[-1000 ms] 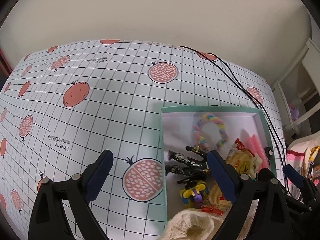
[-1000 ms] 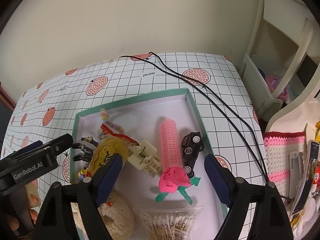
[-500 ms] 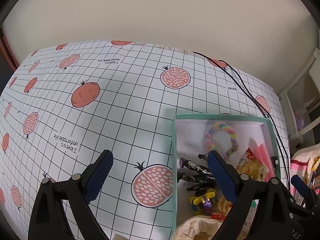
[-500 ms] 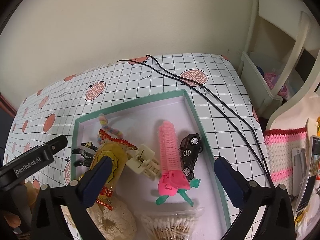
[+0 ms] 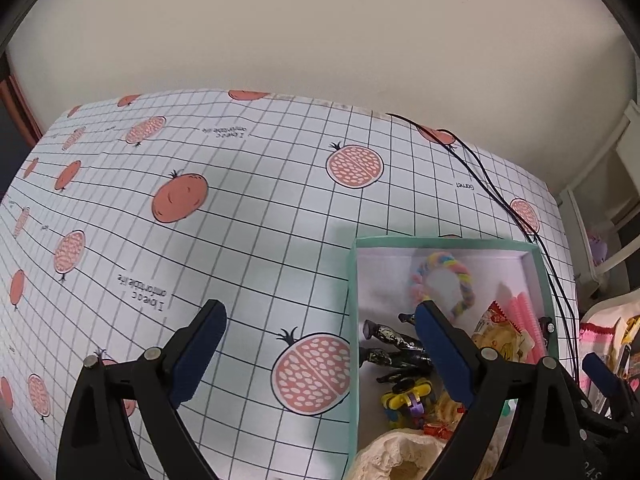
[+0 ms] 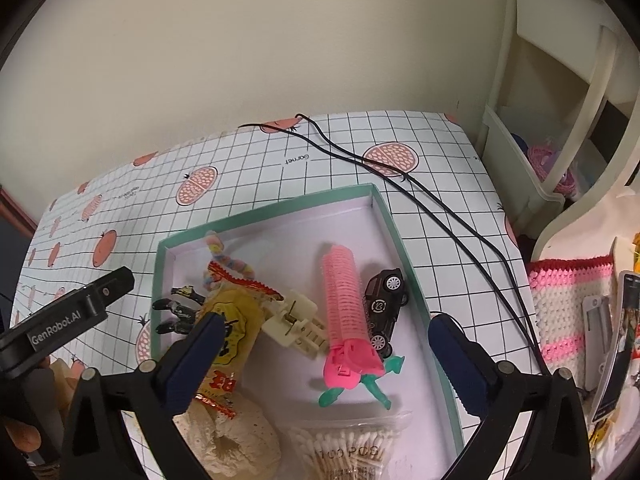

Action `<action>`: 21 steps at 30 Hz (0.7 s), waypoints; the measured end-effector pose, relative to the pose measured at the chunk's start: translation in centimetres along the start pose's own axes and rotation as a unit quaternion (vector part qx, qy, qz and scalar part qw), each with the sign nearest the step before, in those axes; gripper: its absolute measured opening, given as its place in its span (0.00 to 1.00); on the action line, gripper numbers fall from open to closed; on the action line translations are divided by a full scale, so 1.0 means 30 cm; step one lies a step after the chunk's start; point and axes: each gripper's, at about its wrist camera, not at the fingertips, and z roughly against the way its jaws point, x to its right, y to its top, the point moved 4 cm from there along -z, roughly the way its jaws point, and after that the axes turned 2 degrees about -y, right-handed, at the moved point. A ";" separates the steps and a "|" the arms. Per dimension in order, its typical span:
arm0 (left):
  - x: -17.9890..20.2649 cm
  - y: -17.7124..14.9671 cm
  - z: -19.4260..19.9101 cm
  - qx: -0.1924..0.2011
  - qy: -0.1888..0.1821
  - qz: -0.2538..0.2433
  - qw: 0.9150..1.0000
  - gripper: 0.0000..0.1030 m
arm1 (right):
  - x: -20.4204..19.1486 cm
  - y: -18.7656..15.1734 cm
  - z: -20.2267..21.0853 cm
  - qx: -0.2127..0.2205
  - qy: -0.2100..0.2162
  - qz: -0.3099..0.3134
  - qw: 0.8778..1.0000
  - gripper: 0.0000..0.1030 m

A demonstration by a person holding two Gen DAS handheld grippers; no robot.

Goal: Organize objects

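Observation:
A teal-rimmed tray [image 6: 404, 248] [image 5: 352, 280] lies on the pomegranate-print cloth. In the right wrist view it holds a pink hair roller [image 6: 344, 300], a black toy car [image 6: 384, 304], a cream claw clip [image 6: 296, 324], a yellow snack packet [image 6: 232, 332], a pastel braided ring [image 6: 228, 256], black figures [image 6: 176, 312], a cotton swab pack [image 6: 344, 448] and a beige lace scrunchie [image 6: 228, 440]. My right gripper [image 6: 326, 350] hangs open above the tray's near half. My left gripper [image 5: 320, 344] stands open over the tray's left rim, holding nothing; its body shows in the right wrist view [image 6: 64, 316].
Two black cables [image 6: 440, 208] run across the cloth past the tray's right side. A cream shelf unit [image 6: 540, 120] stands to the right. A pink-and-white crochet mat [image 6: 568, 304] with small items lies at the right edge. Bare cloth [image 5: 200, 220] spreads left of the tray.
My left gripper has drawn back and to the left, so the tray sits lower and further right in its view. My right gripper has pulled back a little and its jaws opened wider.

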 end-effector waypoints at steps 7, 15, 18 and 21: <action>-0.018 -0.011 0.066 0.008 -0.008 -0.008 1.000 0.92 | -0.041 -0.012 0.060 0.007 0.001 0.013 1.000 1.00; -0.061 -0.045 0.180 0.039 0.010 -0.022 0.999 0.92 | -0.087 -0.035 0.155 0.025 0.009 0.023 0.999 1.00; -0.085 -0.058 0.216 0.048 0.010 -0.019 0.999 0.92 | -0.094 -0.063 0.181 0.025 0.005 0.029 0.999 1.00; -0.108 -0.085 0.252 0.051 0.012 -0.017 0.998 0.92 | -0.091 -0.098 0.211 0.027 0.004 0.031 0.999 1.00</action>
